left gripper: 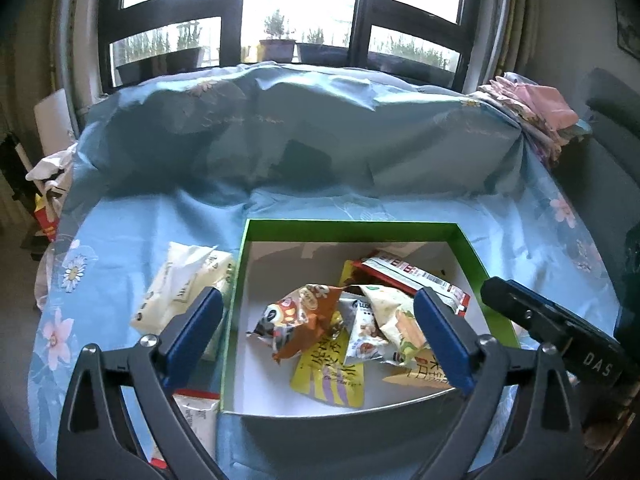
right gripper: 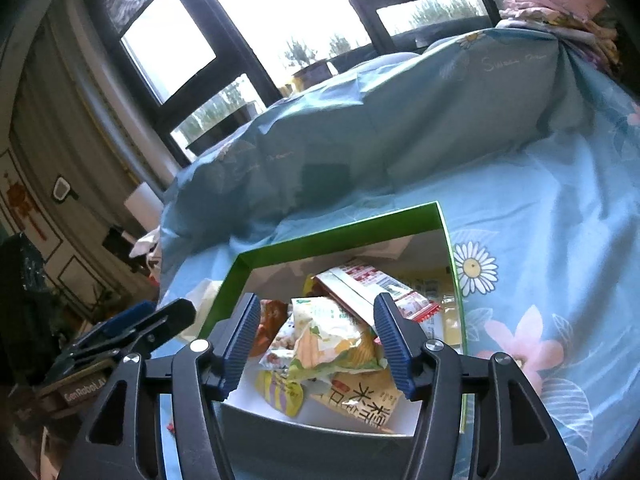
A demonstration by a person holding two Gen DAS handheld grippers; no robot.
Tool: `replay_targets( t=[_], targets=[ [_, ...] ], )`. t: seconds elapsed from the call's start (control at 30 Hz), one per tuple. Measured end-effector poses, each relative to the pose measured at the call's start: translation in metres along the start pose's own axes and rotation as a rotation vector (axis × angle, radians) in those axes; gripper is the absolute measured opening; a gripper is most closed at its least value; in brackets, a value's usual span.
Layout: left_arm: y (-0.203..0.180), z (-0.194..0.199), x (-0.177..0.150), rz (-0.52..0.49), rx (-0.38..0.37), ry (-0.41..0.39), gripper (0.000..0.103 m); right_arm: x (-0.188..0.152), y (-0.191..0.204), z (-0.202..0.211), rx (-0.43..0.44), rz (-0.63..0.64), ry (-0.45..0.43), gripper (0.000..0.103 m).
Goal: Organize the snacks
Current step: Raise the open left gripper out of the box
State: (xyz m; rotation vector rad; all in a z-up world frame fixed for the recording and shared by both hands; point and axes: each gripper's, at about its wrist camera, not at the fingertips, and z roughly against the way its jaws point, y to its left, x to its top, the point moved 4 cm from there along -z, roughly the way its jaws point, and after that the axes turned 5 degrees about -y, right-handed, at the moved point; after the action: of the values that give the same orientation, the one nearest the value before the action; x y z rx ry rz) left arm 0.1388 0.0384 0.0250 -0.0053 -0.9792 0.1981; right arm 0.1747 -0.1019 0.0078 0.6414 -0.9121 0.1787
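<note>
A green box with a white inside sits on the blue flowered cloth and holds several snack packets. Among them are a brown-and-orange packet, a pale green packet, a red-and-white packet and a yellow packet. My left gripper hangs open above the box, with nothing between its blue pads. My right gripper is also open over the box, its pads clear of the packets. The right gripper shows at the right of the left wrist view.
A white packet lies on the cloth left of the box, and a red-edged packet lies by the box's near left corner. Behind the box the cloth rises over a tall hump. Folded pink fabric is stacked at the back right.
</note>
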Motion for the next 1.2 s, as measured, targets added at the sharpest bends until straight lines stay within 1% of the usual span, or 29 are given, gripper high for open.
replay_targets(
  t=[0.13,0.33,0.47,0.83,1.2],
  targets=[
    [0.001,0.010,0.000,-0.013,0.024,-0.014,0.097,-0.001,0.003,0.004,0.006,0.002,0.000,0.060],
    [0.001,0.019,-0.003,-0.011,0.034,-0.019,0.097,-0.008,0.007,0.008,0.014,0.005,0.013,0.060],
    [0.001,0.025,-0.006,-0.018,0.051,-0.023,0.101,-0.013,0.010,0.010,0.025,0.006,0.024,0.060],
    [0.001,0.041,-0.016,-0.014,0.063,-0.024,0.102,-0.026,0.014,0.016,0.044,0.002,0.043,0.060],
    [-0.002,0.044,-0.025,-0.012,0.072,-0.011,0.103,-0.033,0.018,0.019,0.056,0.016,0.053,0.060]
  ],
)
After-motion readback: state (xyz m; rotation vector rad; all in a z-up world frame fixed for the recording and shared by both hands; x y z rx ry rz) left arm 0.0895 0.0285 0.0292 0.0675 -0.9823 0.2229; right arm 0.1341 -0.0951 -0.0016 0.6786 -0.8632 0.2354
